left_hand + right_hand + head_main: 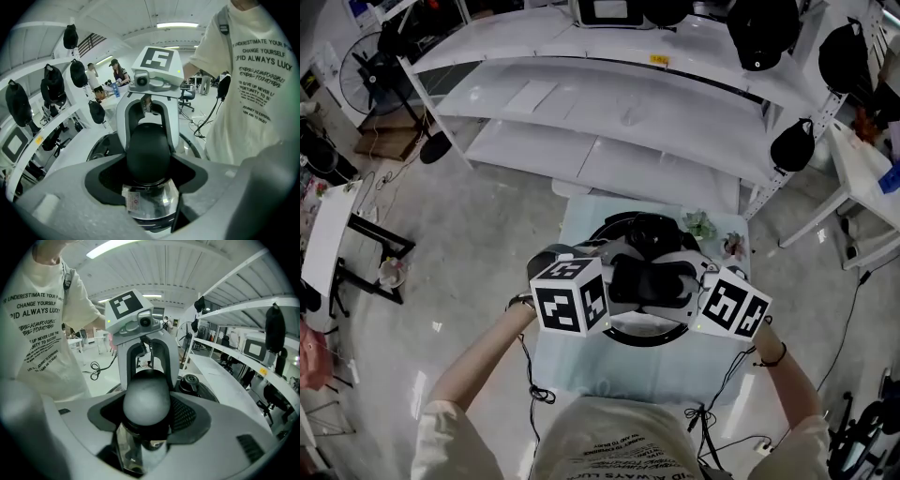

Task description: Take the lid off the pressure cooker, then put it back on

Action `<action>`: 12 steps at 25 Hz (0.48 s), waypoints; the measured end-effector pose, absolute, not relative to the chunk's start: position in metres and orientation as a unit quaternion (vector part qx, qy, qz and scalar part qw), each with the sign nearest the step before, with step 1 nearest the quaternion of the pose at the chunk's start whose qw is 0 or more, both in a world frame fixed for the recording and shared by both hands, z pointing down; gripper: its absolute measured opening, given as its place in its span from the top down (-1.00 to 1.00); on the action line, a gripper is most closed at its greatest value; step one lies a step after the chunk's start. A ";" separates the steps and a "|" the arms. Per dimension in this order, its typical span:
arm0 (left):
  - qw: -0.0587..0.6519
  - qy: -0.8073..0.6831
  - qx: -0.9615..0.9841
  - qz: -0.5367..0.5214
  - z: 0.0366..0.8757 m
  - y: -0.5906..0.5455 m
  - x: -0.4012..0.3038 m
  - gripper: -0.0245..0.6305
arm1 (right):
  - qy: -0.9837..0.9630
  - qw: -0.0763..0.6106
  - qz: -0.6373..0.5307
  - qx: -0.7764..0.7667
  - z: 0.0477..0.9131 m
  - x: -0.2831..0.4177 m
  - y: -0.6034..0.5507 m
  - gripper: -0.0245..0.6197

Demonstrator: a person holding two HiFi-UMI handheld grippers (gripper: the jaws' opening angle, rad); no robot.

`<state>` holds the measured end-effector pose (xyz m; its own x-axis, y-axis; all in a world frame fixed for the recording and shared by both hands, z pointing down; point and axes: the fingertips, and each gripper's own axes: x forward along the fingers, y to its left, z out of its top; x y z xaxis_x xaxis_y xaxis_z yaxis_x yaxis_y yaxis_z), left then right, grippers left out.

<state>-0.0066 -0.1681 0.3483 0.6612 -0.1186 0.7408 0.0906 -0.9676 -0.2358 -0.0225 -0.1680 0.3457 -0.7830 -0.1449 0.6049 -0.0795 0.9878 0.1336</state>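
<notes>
Black, smooth, rounded handle (649, 281) set on round dark-rimmed lid (647, 334), shiny steel seen beneath. Handle clenched at opposite ends by left gripper (614, 286) and right gripper (686, 289). Long axis laid left-right between them; lid kept flat over pale worktop (581, 366).

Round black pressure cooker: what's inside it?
Its inside is hidden. The left gripper and right gripper, jaws clamped on the lid's black handle, cover it; only the black rim shows.

Left forearm (478, 356) and right forearm (792, 389) angle inward. The left gripper (617, 281) and right gripper (686, 286) meet nose to nose, both tipped downward, jaws spread wide, each clamped on its own end of the lid handle (652, 279).
</notes>
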 end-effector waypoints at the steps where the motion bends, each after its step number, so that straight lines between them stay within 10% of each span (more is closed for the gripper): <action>1: 0.127 0.006 -0.902 -0.411 0.348 -0.173 -0.008 0.05 | -0.943 0.324 -0.049 0.061 0.345 -0.024 -0.173 0.06; 12: 0.116 -0.018 -0.902 -0.416 0.354 -0.210 -0.013 0.05 | -0.944 0.322 -0.022 0.071 0.352 -0.029 -0.211 0.06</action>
